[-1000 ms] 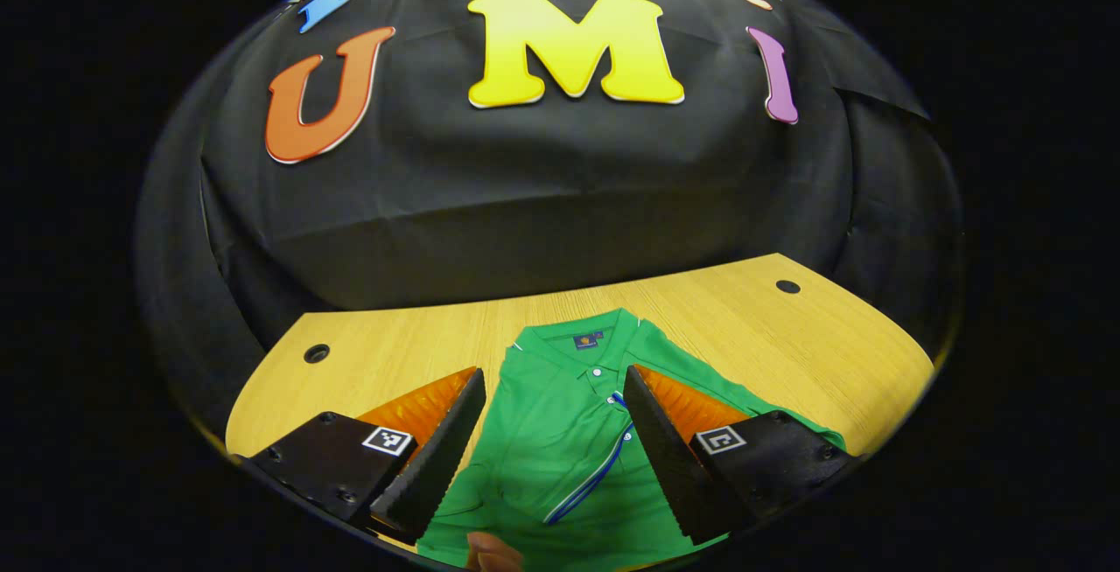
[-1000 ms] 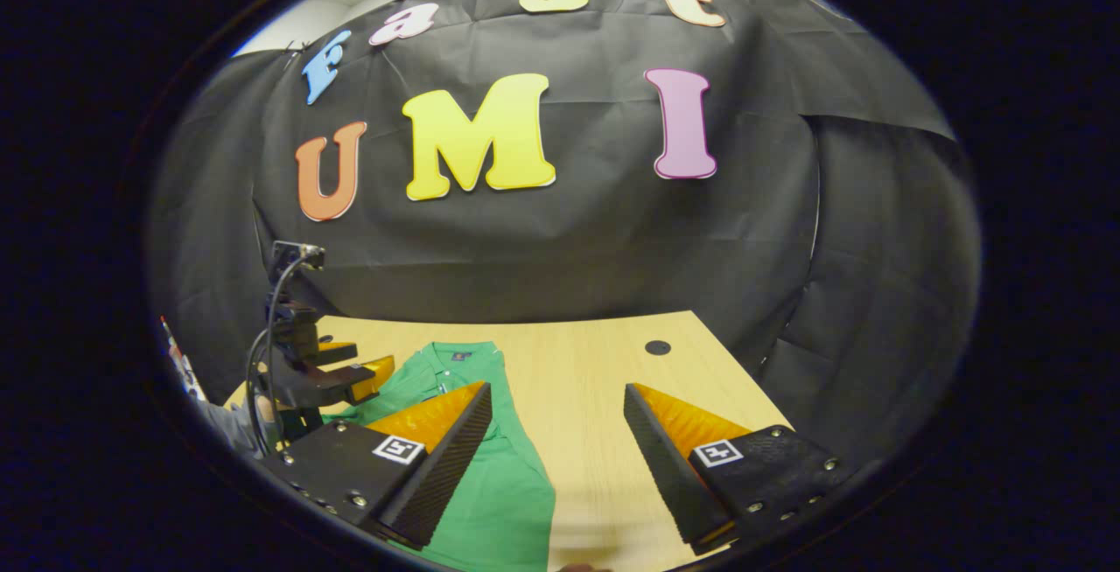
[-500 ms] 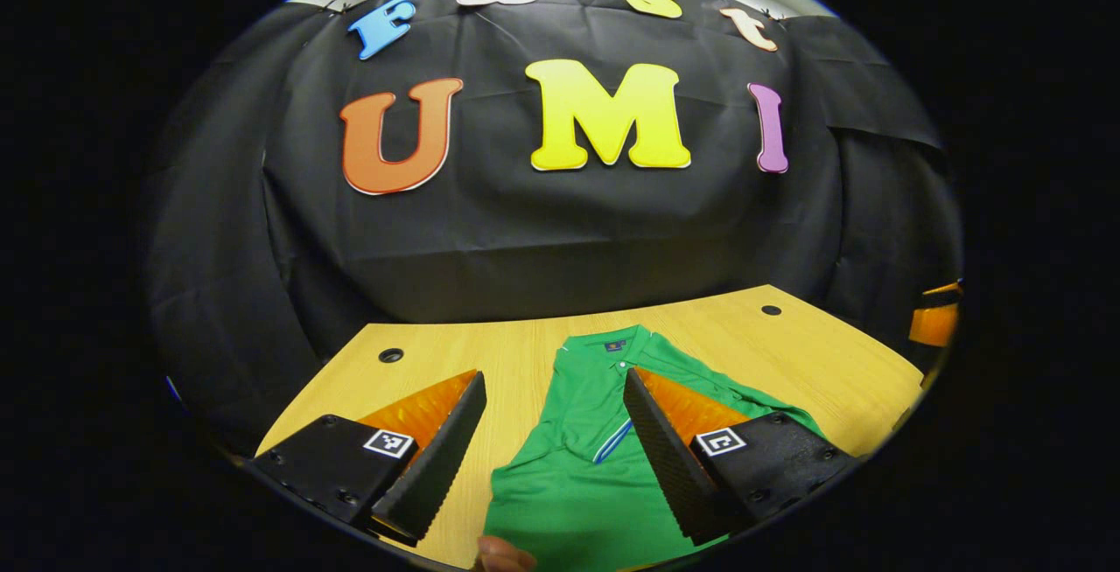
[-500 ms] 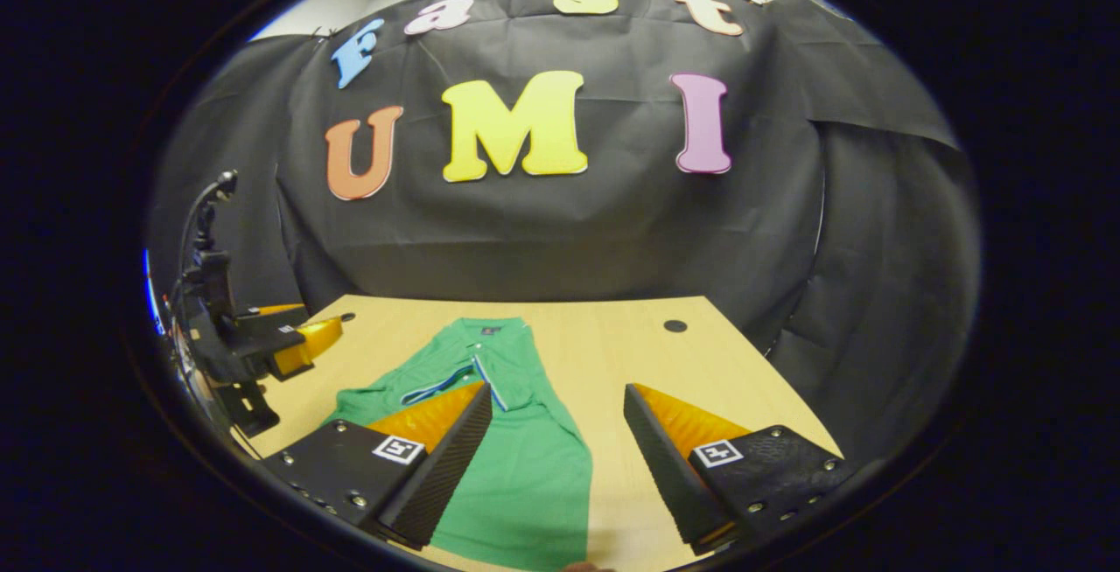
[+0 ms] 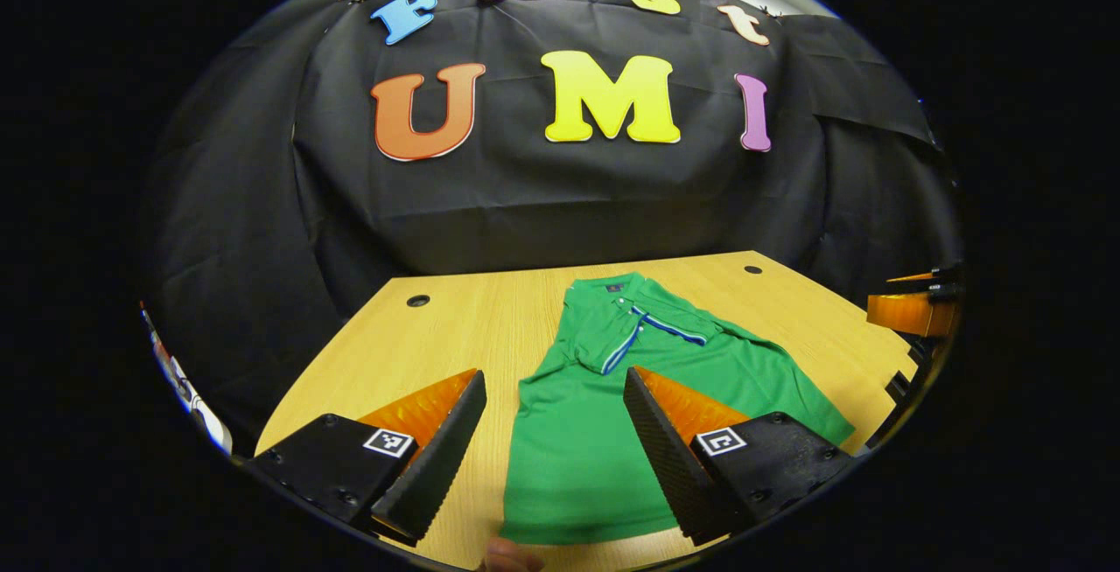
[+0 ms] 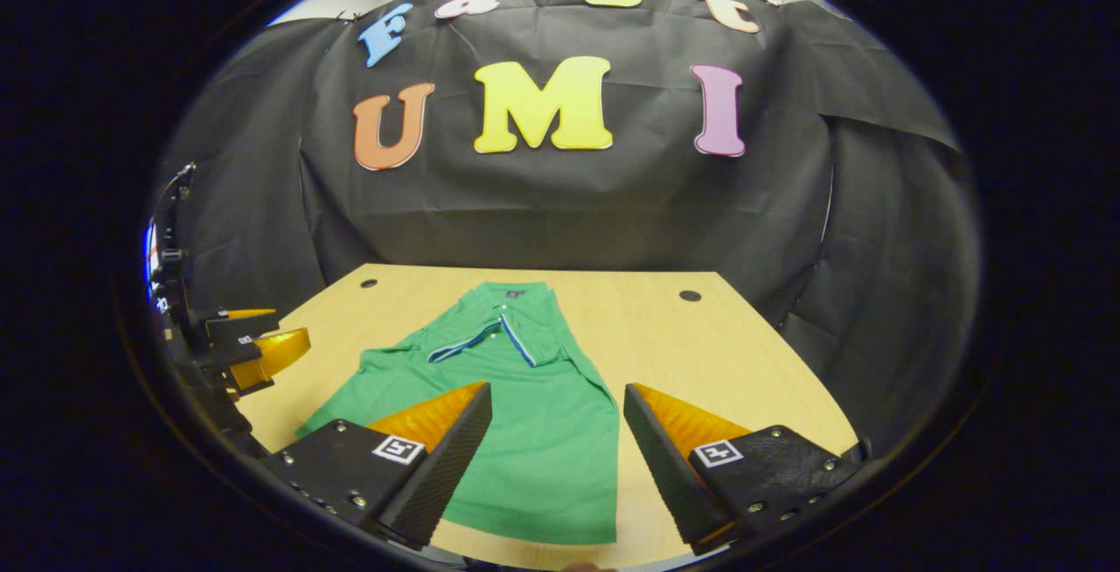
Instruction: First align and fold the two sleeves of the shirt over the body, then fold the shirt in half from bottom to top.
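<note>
While a green polo shirt (image 5: pixel 612 415) lies flat on the wooden tabletop (image 5: pixel 455 336), collar toward the black booth wall and hem toward the camera, both grippers hang above its near edge with nothing in them. Seen from the left gripper (image 5: pixel 556 441), whose jaws stand wide apart and touch no cloth, the shirt runs lengthwise straight ahead, its long axis from hem to collar, with the hem just below and between the fingers. From the right gripper (image 6: pixel 558 454), equally spread and empty, the same shirt (image 6: pixel 525 415) sits ahead and slightly to the left, its right side edge running down between the fingers. A sleeve appears to be laid across the chest already, its striped cuff near the placket, so the sleeve folds look largely done, though the other sleeve cannot be made out clearly. The bottom-to-top fold seems to be the step pending, and each gripper sits about equally near its own hem corner.
</note>
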Available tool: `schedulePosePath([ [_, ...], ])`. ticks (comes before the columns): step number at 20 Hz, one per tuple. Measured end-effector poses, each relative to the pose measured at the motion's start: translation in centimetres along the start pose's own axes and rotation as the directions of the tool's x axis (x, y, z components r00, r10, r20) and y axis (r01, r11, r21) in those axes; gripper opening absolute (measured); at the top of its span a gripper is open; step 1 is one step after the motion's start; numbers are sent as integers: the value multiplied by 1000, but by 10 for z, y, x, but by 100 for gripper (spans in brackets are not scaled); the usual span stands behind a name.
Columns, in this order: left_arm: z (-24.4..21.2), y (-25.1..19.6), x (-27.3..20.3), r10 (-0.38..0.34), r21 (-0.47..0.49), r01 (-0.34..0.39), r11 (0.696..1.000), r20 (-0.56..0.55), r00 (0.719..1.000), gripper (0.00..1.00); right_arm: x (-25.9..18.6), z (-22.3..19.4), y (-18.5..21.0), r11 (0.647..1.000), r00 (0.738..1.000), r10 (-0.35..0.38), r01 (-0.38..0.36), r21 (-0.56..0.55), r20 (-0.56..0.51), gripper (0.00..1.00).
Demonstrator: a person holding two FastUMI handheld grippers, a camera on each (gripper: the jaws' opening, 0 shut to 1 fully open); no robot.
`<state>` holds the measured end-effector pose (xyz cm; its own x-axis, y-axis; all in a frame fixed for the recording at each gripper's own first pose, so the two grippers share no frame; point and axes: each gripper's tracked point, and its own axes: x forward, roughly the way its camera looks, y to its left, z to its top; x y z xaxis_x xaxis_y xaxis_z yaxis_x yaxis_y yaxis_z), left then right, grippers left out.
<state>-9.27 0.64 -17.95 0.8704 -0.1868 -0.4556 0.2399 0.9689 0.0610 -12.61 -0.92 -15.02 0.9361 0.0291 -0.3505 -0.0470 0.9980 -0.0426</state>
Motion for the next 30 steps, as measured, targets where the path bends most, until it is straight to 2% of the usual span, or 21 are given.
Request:
schedulePosePath([
  [8,-80,-2,-21,13,-7,-14,1000,-155,988,100,-13,-84,-1,1000,988,-12,13,2,-153,96],
  [14,-138,8,-20,46,-1,-48,999,-290,956,100,-9,-151,-9,999,960,-44,47,3,-278,96],
  [19,-165,13,-16,51,-18,-62,998,-371,927,100,3,-177,-12,997,936,-63,73,14,-347,96],
  [22,-164,10,-12,43,-12,-51,999,-364,931,100,5,-194,-13,997,918,-68,74,0,-391,96],
  [26,-165,7,-9,23,-67,-49,997,-355,934,100,12,-193,-8,999,927,-49,53,1,-371,100],
  [28,-166,5,-9,32,-57,-56,997,-355,934,100,9,-195,-9,997,923,-66,79,20,-380,100],
  [30,-165,-7,-6,2,-31,-16,999,-384,923,99,9,-194,0,996,917,-59,81,39,-394,97],
])
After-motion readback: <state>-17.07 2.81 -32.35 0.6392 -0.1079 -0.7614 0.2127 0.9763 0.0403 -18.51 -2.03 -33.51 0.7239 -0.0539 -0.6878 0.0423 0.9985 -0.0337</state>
